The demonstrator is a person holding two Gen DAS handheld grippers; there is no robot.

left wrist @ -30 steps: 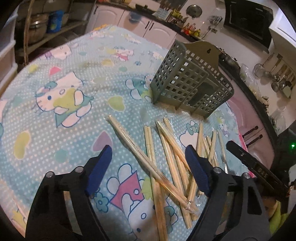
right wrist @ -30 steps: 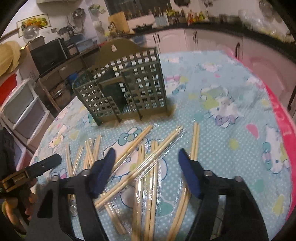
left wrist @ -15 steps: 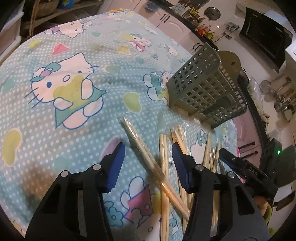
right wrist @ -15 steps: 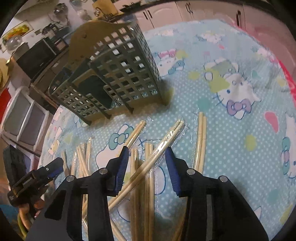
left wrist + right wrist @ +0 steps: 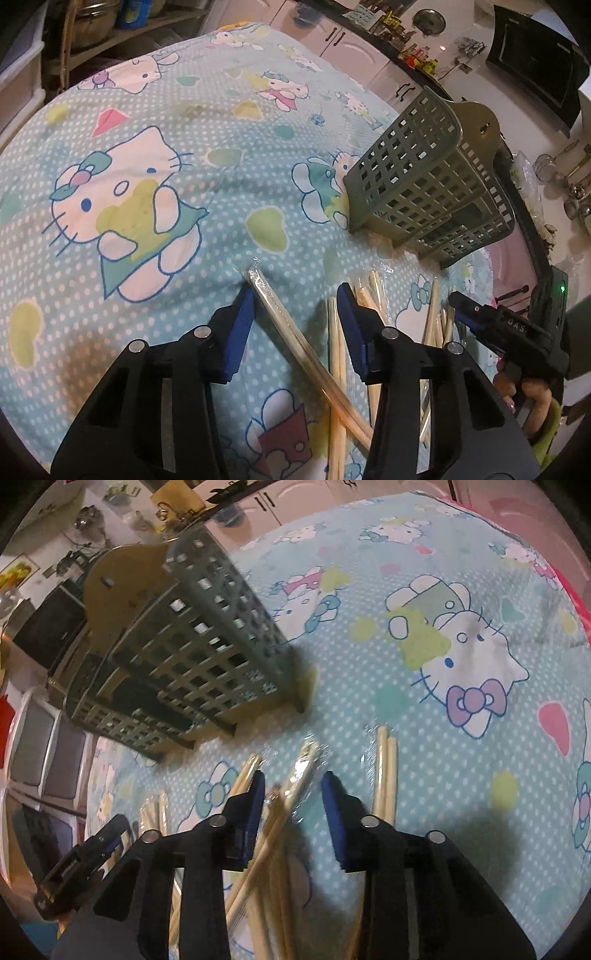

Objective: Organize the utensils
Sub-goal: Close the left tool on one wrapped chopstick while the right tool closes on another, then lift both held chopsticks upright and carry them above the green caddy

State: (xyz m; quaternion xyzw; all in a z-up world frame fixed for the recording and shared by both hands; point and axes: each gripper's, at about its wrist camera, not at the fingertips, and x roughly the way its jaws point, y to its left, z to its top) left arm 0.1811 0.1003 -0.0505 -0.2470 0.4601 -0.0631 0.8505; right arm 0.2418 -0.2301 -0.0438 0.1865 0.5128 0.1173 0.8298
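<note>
Several wrapped chopstick pairs (image 5: 338, 354) lie scattered on the cartoon-cat tablecloth (image 5: 155, 122), near the grey-green lattice utensil holder (image 5: 424, 184) standing at the far right. The left gripper (image 5: 297, 295) straddles the end of one wrapped pair (image 5: 280, 314); its jaws have just been closing, pads not yet pressing. The right gripper (image 5: 291, 782) likewise straddles a wrapped pair (image 5: 301, 775), jaws narrowing, still a gap each side
</note>
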